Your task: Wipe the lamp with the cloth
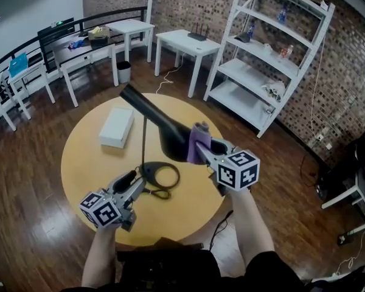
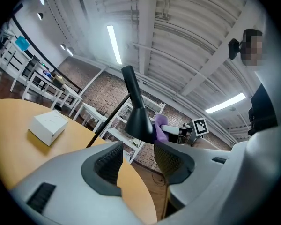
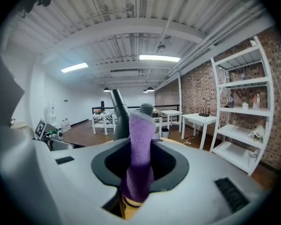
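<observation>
Cloth (image 3: 139,139) pinched in right tongs (image 3: 140,157), beside lamp (image 1: 165,128)

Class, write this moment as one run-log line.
right gripper: shut on purple cloth | purple cloth: at lamp shade | left gripper: open, empty

Box (image 1: 116,127) left of lamp (image 1: 164,129) — both on table (image 1: 85,170)

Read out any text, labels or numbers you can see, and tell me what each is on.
No words or numbers can be read in any view.
marker cubes: black-and-white square patterns only, no letters.
box: a faint mark on top, too faint to read.
shelf bottles: labels too small to read.
lamp, cloth: no print visible.
</observation>
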Tool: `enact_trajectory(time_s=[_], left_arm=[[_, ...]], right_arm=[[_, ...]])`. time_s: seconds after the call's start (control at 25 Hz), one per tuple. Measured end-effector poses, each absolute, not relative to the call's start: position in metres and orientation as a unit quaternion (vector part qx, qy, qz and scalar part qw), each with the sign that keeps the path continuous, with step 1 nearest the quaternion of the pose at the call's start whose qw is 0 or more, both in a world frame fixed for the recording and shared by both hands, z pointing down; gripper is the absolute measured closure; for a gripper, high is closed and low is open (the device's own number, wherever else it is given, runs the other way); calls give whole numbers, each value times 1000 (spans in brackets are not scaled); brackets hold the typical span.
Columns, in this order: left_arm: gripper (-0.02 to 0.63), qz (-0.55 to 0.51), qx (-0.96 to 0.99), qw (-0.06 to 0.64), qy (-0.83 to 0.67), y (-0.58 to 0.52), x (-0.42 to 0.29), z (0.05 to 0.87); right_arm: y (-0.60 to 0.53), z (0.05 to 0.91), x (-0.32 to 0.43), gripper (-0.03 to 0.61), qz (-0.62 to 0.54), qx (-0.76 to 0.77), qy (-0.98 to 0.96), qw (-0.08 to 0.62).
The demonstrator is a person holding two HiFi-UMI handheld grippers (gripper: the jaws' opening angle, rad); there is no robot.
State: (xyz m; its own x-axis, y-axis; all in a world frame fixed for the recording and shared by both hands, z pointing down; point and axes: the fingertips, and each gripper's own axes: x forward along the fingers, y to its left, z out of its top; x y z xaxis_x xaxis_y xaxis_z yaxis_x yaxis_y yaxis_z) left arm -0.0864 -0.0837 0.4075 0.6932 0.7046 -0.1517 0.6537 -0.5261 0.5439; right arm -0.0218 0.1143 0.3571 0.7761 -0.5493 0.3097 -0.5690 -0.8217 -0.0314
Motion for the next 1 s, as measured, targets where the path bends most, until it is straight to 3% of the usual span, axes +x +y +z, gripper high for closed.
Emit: enact_trajectory(time_s=[0.24, 0.48, 0.84, 1.0], left_arm=[[414, 33, 867, 295, 400, -94, -79, 410], [414, 21, 874, 287, 391, -106, -79, 404], [414, 3, 920, 248, 303, -100, -87, 407], [414, -19, 942, 259, 211, -85, -93, 410]], right_arm=[[59, 285, -6, 480, 92, 935, -336, 67], [-20, 226, 24, 480, 30, 900, -405, 159], [-61, 225, 58, 480, -69, 767, -527, 359], [-64, 242, 39, 480, -107, 698, -612, 356]])
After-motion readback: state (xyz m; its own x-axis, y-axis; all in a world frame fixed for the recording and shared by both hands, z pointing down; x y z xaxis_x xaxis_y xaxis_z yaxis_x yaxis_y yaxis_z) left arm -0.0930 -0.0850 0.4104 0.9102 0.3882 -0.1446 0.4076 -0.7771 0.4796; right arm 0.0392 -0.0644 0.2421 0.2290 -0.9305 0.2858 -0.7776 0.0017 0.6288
